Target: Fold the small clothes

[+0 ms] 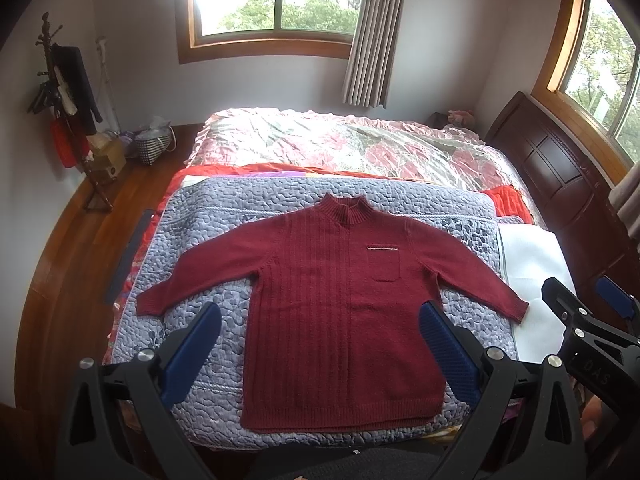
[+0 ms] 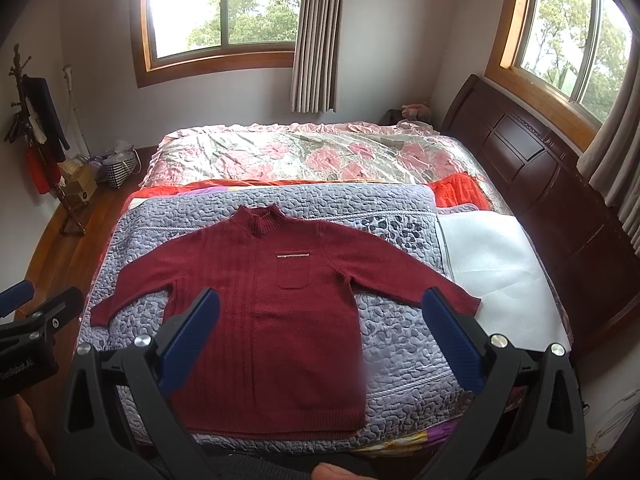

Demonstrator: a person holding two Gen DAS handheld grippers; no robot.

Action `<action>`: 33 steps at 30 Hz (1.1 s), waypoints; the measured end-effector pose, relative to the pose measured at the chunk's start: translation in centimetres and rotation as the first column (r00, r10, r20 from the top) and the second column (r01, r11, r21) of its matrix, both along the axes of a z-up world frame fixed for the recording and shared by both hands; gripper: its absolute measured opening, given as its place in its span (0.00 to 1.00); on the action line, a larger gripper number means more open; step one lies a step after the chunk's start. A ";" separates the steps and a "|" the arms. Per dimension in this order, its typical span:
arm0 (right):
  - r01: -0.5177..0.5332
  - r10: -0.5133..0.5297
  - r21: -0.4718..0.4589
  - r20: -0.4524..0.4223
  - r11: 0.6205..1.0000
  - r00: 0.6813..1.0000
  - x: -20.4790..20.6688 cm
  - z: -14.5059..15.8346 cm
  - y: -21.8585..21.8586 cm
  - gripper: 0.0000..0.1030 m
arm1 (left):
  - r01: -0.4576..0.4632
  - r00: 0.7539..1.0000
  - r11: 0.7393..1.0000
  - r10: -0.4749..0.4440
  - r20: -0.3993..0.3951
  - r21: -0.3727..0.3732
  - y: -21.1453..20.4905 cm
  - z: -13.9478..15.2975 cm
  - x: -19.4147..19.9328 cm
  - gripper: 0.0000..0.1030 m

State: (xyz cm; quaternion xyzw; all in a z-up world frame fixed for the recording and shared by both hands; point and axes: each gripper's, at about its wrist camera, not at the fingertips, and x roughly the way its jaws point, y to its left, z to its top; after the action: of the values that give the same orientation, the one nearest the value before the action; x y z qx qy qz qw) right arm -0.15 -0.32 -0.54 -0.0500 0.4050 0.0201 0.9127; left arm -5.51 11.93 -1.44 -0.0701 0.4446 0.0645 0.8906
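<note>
Bedroom, quilted grey bedspread point(image 1: 240, 216), red sweater point(image 1: 340, 300) spread flat, both grippers' jaws apart, empty.

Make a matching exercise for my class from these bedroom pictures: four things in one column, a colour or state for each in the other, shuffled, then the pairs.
Things:
1. sweater
2. quilted mat
3. left claw
4. curtain

Colour or state:
A. open, holding nothing
B. dark red, spread flat
C. hanging beside the window
D. grey-lilac, under the garment

Pairs: 1-B, 2-D, 3-A, 4-C
</note>
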 end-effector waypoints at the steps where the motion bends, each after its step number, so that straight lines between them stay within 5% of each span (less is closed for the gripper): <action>1: 0.001 -0.001 -0.001 0.000 1.000 1.000 0.0 0.0 0.0 0.97 | 0.000 1.000 1.000 0.000 0.000 0.001 0.0 0.0 0.0 0.96; 33: 0.010 -0.010 -0.001 -0.013 1.000 1.000 0.7 -0.2 0.0 0.97 | 0.011 1.000 1.000 -0.011 -0.010 0.006 -0.2 -0.3 0.8 0.96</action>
State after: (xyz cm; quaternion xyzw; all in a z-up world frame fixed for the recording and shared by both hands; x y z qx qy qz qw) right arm 0.58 -0.34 -0.71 -0.0481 0.4110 0.0158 0.9102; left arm -4.73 11.69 -1.71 -0.0645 0.4494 0.0616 0.8889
